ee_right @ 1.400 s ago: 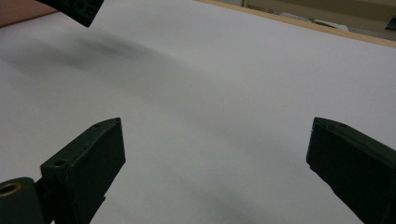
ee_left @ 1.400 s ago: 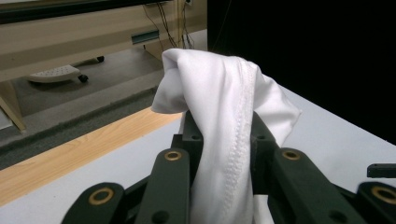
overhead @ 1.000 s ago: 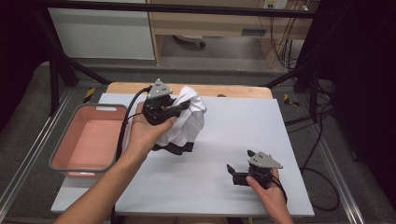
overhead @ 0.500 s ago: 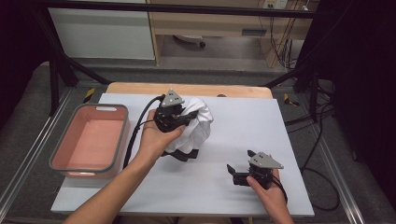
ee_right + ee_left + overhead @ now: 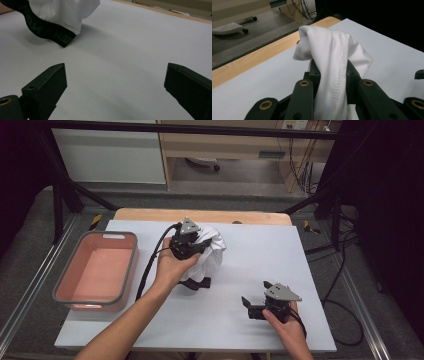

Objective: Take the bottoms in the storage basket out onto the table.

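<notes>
A white garment [image 5: 210, 252] with a black lettered waistband hangs bunched, its lower end touching the table's middle.

black waistband [image 5: 48, 30], faint lettering (upside down, too dim to read)

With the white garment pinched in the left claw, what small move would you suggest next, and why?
Probably lower the left claw a little further, so the white cloth garment with the black waistband settles on the white table. The claw is shut on a bunched fold, the waistband hangs at the surface, and the right claw waits open nearby, ready to take an edge.
</notes>
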Tool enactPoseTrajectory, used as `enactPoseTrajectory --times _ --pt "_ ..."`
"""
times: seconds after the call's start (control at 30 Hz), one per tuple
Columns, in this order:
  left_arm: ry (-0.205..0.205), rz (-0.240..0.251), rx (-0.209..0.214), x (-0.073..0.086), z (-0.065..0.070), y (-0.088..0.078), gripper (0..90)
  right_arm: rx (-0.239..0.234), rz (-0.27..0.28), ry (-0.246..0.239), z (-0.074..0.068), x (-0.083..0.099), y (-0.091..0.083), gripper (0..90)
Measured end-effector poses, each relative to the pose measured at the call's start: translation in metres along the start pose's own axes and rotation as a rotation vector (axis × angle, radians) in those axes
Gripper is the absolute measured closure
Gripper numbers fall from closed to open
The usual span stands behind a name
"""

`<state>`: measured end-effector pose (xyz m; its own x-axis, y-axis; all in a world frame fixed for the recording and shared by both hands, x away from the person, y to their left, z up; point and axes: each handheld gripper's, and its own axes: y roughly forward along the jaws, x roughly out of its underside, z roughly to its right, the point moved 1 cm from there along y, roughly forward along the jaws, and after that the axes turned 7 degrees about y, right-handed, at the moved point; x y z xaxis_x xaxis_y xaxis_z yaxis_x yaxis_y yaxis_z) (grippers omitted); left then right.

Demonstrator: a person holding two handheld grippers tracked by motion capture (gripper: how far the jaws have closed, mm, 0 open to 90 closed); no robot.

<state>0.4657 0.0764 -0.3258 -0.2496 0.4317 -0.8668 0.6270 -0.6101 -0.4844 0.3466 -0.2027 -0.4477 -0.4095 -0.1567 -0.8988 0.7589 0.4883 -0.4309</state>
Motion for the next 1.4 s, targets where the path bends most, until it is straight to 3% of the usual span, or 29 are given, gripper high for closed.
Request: enactPoseTrajectory --times 0.23,0.53,0.97,1.4 --pt "-0.036 0.000 -0.008 0.004 -0.001 0.012 74.1 0.008 -0.003 0.006 0.000 0.001 0.000 4.6" --pt "-0.025 -0.032 0.001 0.009 -0.001 0.024 74.1 0.008 -0.010 0.002 -0.001 0.001 0.002 4.7" --pt "-0.028 -0.041 0.011 0.010 0.000 0.035 74.0 0.001 -0.016 -0.006 -0.004 0.001 0.004 4.7" --pt "-0.053 -0.055 0.035 0.012 -0.002 0.036 73.8 0.002 -0.013 -0.007 -0.005 -0.001 0.006 4.7"
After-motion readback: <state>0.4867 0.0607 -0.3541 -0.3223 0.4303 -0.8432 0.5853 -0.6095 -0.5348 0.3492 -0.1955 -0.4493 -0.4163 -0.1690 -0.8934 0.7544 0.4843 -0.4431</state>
